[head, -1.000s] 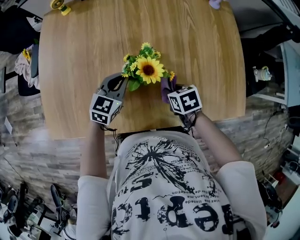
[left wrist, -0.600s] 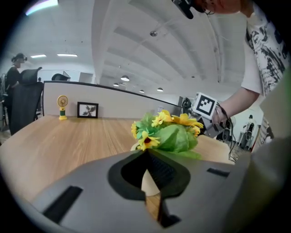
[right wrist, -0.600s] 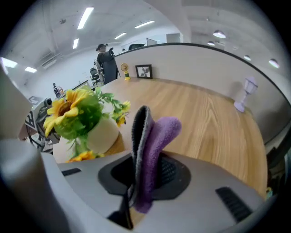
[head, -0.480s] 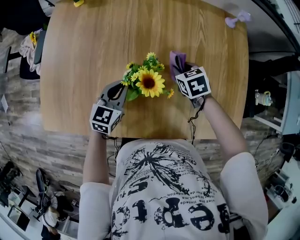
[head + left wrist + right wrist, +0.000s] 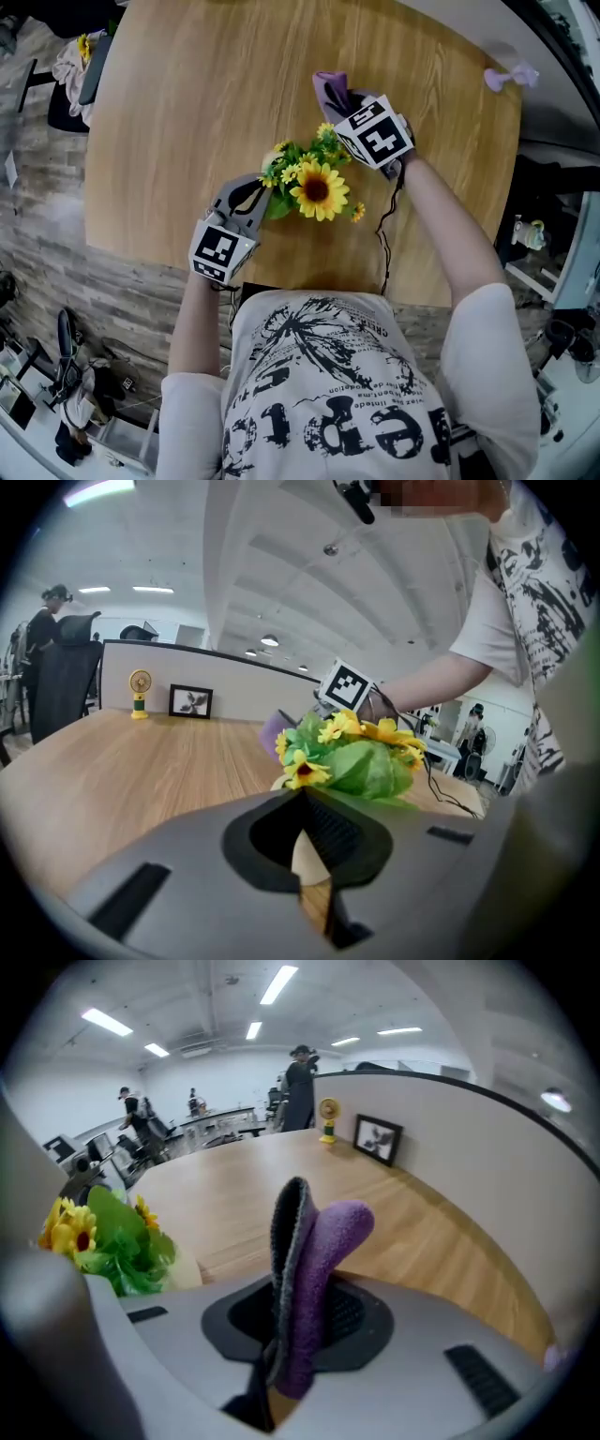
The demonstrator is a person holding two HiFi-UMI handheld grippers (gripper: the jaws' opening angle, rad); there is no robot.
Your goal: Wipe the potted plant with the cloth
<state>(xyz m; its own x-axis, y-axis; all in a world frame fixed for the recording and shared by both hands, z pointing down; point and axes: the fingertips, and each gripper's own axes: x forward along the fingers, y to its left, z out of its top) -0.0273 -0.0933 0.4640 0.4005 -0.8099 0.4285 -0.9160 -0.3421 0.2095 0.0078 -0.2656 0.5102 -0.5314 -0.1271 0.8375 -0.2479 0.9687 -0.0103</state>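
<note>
The folded purple fleece cloth (image 5: 319,1241) is pinched in the right claw (image 5: 352,101), just beyond the yellow sunflower potted plant (image 5: 317,186) on the light wooden desk (image 5: 178,103). The left claw (image 5: 305,799) is pressed together at the plant's near side.

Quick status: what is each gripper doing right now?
Left gripper: closed, tips at the plant; whether it pinches anything cannot be told.
Right gripper: closed on the cloth.

In my right gripper (image 5: 286,1354) the cloth (image 5: 323,1241) is purple, grey-edged; left of it, yellow flowers and green leaves on the potted plant (image 5: 117,1241), pot seemingly cream.
</note>
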